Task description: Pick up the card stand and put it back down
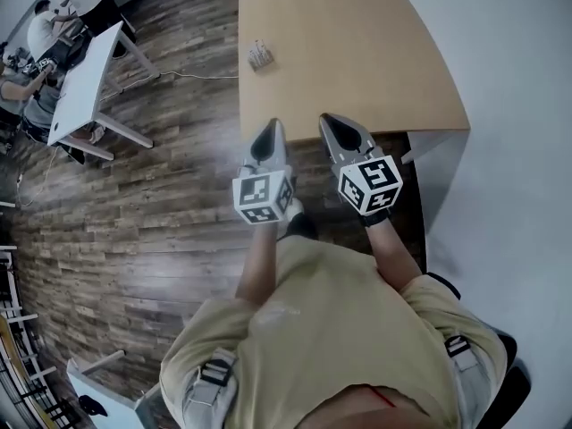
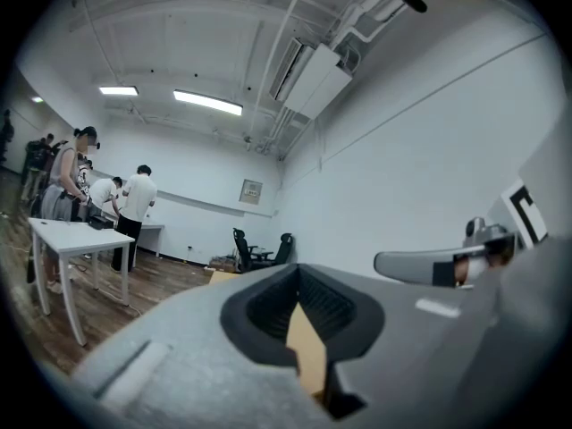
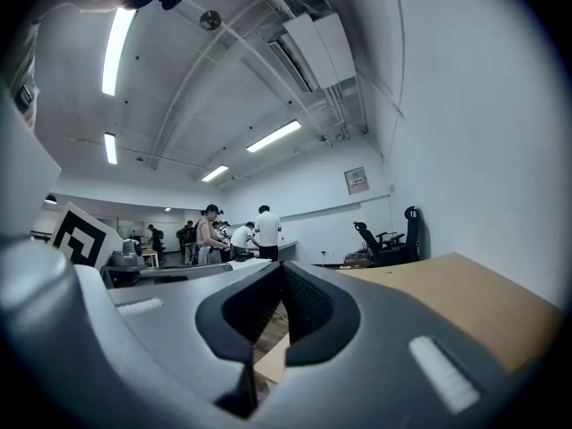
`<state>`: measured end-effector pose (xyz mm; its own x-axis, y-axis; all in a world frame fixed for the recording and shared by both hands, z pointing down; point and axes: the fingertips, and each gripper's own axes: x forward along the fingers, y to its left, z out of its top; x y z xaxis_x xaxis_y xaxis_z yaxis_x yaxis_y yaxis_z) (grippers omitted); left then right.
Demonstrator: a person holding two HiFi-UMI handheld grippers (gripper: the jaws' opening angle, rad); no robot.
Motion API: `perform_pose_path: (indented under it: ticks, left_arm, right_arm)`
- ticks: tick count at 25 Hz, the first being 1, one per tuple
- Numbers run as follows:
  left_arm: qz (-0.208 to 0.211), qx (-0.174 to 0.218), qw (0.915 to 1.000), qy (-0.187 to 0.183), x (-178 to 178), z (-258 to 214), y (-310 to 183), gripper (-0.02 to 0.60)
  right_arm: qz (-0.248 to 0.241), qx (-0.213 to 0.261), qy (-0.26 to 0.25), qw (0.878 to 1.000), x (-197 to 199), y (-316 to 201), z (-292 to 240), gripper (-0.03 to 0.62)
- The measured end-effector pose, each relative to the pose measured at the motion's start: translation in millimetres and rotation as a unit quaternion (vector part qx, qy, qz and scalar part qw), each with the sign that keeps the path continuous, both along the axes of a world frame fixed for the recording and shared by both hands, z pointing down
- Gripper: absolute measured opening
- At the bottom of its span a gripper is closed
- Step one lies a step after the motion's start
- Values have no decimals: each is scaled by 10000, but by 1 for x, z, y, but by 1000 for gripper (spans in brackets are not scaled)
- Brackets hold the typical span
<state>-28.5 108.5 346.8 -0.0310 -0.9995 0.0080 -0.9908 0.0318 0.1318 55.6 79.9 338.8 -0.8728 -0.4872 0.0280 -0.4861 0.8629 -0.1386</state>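
The card stand [image 1: 259,55], a small clear and metal piece, stands on the light wooden table [image 1: 357,61] near its left edge. Both grippers hover side by side just short of the table's near edge, pointing level at it. My left gripper [image 1: 274,126] has its jaws together with nothing between them, and it sits below and slightly right of the stand. My right gripper [image 1: 328,120] is likewise shut and empty. In the left gripper view the jaws [image 2: 302,280] frame a strip of tabletop; the right gripper view [image 3: 279,271] shows the same. The stand appears in neither gripper view.
A white desk [image 1: 85,70] with several people around it stands at the far left on the wood floor [image 1: 134,204]. A white wall runs along the table's right side [image 1: 518,105]. Black office chairs [image 2: 255,248] stand by the far wall.
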Motion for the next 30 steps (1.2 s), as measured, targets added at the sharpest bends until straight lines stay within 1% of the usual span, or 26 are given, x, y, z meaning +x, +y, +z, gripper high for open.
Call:
perform_pose_path:
  ticks: [4, 8, 13, 15, 17, 19, 21, 24, 27, 30]
  left_arm:
    - [-135, 180, 9997, 110, -49, -14, -41, 2]
    - [-347, 262, 9989, 152, -101, -17, -73, 2]
    - [-745, 164, 9967, 281, -180, -2, -90, 2]
    - [-888, 106, 9954, 346, -206, 10, -96, 2]
    - [-996, -4, 9938, 490, -225, 26, -106, 2]
    - [-1018, -180, 9928, 598, -231, 45, -115, 2]
    - [-995, -337, 9925, 620, -231, 61, -127, 2]
    - [-953, -483, 9924, 611, -229, 85, -152, 2]
    - [-942, -555, 9915, 708, -234, 109, -179, 2]
    - [-906, -760, 9907, 673, -239, 131, -206, 2]
  right_arm:
    - [-222, 149, 144, 9995, -54, -38, -12, 5]
    - [-450, 114, 267, 9986, -107, -75, -10, 5]
    - [-747, 70, 368, 9965, -177, -99, -1, 5]
    - [-800, 31, 423, 9959, -195, -107, 9, 5]
    - [-792, -63, 556, 9953, -205, -119, 25, 5]
    - [-767, -207, 664, 9946, -208, -131, 43, 5]
    - [-743, -340, 713, 9941, -209, -148, 56, 5]
    - [-718, -477, 719, 9937, -213, -184, 72, 5]
    - [-695, -621, 764, 9927, -224, -222, 93, 5]
    - [-770, -751, 838, 9907, -235, -251, 109, 5]
